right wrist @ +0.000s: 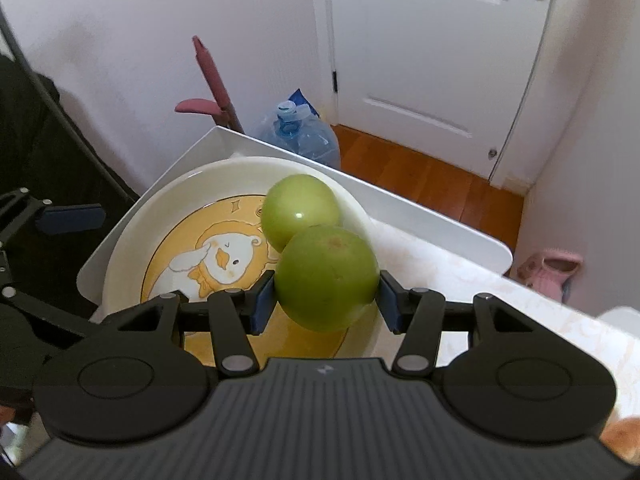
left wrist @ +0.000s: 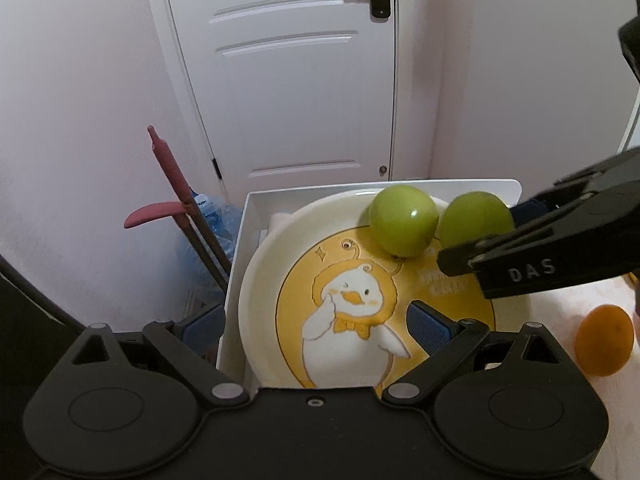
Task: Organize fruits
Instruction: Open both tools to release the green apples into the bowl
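Note:
A cream plate (left wrist: 260, 292) with a yellow duck picture sits in a white tray (left wrist: 240, 248). One green apple (left wrist: 402, 220) rests on the plate's far side. My right gripper (right wrist: 326, 300) is shut on a second green apple (right wrist: 326, 276), held over the plate's right edge (right wrist: 360, 208) beside the first apple (right wrist: 300, 210). In the left wrist view the right gripper (left wrist: 496, 236) reaches in from the right with that apple (left wrist: 472, 216). My left gripper (left wrist: 316, 320) is open and empty over the plate's near side. An orange (left wrist: 604, 340) lies on the table to the right.
The tray's far wall (right wrist: 400, 204) stands at the table's edge. Beyond it are a water bottle (right wrist: 300, 136), a pink-handled tool (left wrist: 172, 184), a white door (left wrist: 288, 80) and wooden floor (right wrist: 432, 176). Pink slippers (right wrist: 548, 268) lie on the floor.

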### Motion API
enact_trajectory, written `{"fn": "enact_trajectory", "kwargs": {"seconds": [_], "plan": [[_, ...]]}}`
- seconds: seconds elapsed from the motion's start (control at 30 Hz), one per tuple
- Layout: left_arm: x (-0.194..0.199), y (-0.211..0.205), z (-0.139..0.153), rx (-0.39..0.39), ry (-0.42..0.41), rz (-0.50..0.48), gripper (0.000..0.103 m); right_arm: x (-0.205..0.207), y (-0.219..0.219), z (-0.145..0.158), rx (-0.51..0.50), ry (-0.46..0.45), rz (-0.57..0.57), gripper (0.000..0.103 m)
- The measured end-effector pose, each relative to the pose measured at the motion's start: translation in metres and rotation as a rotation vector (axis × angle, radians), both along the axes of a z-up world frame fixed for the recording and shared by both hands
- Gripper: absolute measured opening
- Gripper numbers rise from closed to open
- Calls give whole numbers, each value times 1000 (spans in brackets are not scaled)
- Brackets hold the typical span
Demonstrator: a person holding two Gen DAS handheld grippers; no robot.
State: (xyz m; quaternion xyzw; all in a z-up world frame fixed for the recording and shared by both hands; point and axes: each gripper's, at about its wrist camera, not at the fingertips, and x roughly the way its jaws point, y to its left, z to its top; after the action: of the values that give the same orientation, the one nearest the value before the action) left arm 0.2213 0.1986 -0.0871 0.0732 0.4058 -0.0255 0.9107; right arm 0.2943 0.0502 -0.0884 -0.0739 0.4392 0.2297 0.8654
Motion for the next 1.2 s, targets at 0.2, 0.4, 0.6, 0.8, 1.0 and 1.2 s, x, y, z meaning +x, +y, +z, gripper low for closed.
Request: {"fn": "enact_trajectory", "kwargs": {"seconds": [0.2,0.4,0.6,0.8,1.0,1.2], "plan": [[-9,2,-1,3,1,-2,99,-8,3,2,-20,-64,2,84],[-13,2,-3,-1,7,2,99,-13,-4,9,13,-79,-41,103],[-18,3,-1,-5,13,12,99,-28,-12,26,41,-88,-82,103],[-23,2,13,-19,-10,16,99,-48,-23,45,67,-106,-115,103],[-36,-7,33,-19,-42,0,99,-76,-44,68,67,-145,-169,103],[-53,-22,54,-37,-71,-10,99,-108,-91,91,99,-164,-215,103]]}}
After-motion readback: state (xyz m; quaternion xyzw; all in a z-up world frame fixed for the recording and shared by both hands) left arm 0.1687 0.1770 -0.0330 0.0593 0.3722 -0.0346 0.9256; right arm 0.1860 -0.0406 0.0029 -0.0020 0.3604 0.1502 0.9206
